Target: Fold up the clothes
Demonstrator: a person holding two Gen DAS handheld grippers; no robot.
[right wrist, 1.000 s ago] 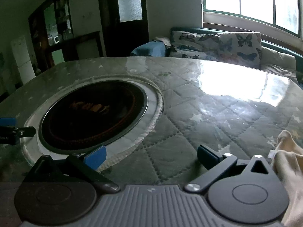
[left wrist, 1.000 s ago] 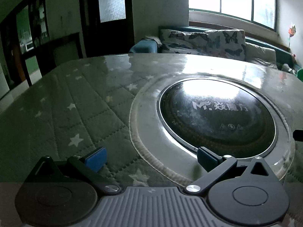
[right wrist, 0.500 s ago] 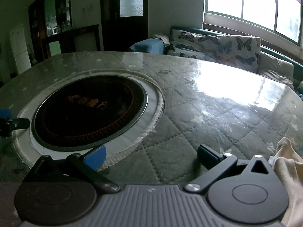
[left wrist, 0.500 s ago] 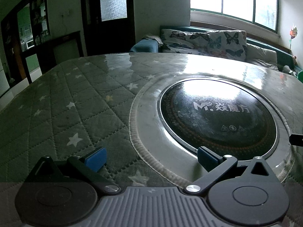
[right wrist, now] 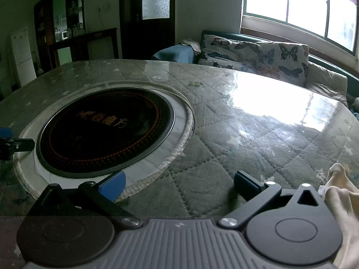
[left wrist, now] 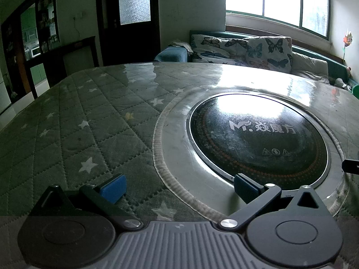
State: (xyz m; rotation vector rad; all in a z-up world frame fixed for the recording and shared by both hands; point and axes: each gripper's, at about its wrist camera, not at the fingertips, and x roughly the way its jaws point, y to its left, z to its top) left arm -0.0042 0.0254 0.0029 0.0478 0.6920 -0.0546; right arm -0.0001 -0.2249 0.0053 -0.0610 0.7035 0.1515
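Note:
A cream garment (right wrist: 343, 199) lies at the right edge of the right wrist view, partly cut off and beside my right gripper's housing. My right gripper (right wrist: 178, 183) stands open over the quilted table cover, nothing between its blue pads. My left gripper (left wrist: 179, 187) is open too, low over the rim of the round cooktop (left wrist: 258, 139), with nothing in it. No garment shows in the left wrist view. The left gripper's fingertip (right wrist: 9, 139) appears at the far left of the right wrist view.
The table (right wrist: 258, 139) has a star-patterned quilted cover under clear glass, with a black round cooktop (right wrist: 105, 132) set in the middle. A sofa with butterfly cushions (right wrist: 258, 53) stands beyond the far edge under the window. Dark cabinets (left wrist: 40, 44) line the left wall.
Both views have shifted slightly, as both grippers rose a little and tilted; the right one turned a bit left. Both stay open, and the garment has not moved.

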